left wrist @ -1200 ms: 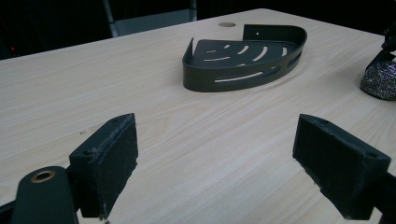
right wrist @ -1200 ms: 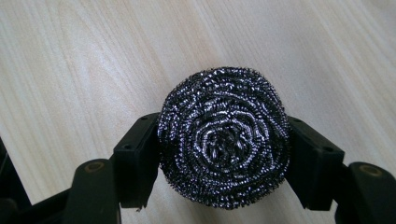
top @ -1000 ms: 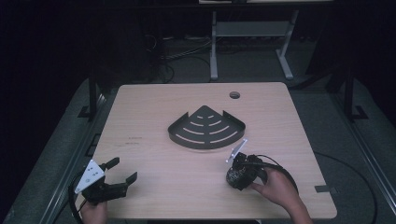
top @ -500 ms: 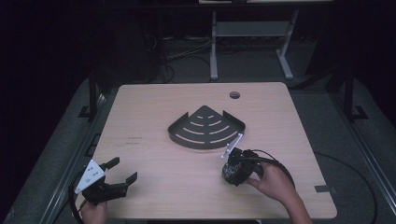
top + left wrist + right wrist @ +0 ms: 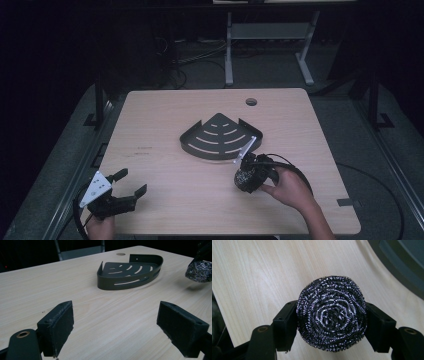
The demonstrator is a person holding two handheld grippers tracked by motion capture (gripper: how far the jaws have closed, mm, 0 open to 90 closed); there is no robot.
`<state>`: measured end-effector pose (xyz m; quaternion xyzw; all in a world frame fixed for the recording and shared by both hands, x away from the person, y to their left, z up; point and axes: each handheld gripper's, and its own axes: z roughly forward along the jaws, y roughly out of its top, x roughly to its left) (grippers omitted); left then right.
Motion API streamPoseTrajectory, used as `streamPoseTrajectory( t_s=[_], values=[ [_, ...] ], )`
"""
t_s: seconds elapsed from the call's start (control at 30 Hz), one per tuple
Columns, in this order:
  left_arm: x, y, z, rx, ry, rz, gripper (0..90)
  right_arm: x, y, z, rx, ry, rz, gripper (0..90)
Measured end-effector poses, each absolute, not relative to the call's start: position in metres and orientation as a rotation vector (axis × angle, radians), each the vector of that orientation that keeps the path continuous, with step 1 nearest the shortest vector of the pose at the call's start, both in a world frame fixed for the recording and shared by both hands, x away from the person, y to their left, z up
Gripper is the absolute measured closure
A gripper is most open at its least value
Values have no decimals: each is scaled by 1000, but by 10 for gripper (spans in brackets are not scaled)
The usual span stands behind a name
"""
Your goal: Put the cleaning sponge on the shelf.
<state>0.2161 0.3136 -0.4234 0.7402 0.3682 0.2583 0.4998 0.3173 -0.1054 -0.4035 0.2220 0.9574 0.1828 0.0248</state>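
A round steel-wool scourer sits squeezed between the two black jaws of my right gripper, a little above the wooden table. In the high view that scourer hangs just in front of a dark quarter-round slotted corner shelf, with my right gripper and a hand behind it. From the left gripper view the scourer floats at the far right, beside the shelf. My left gripper rests near the table's front left corner, jaws wide open around bare wood.
The light wooden table has a round cable hole at its back right. A black cable loops from the right gripper. Behind the table stand a white frame and floor cables in the dark.
My right gripper has lifted the scourer a little and carried it left and away, closer to the shelf's front edge. The left gripper has stayed put.
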Motion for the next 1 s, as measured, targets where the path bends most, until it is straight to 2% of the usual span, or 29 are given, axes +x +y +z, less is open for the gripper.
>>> streamPoseTrajectory(
  t_s=[1.0],
  values=[
    [216, 314, -423, 1784, 893, 622, 135, 358, -80, -381, 641, 2984, 567, 332]
  ],
)
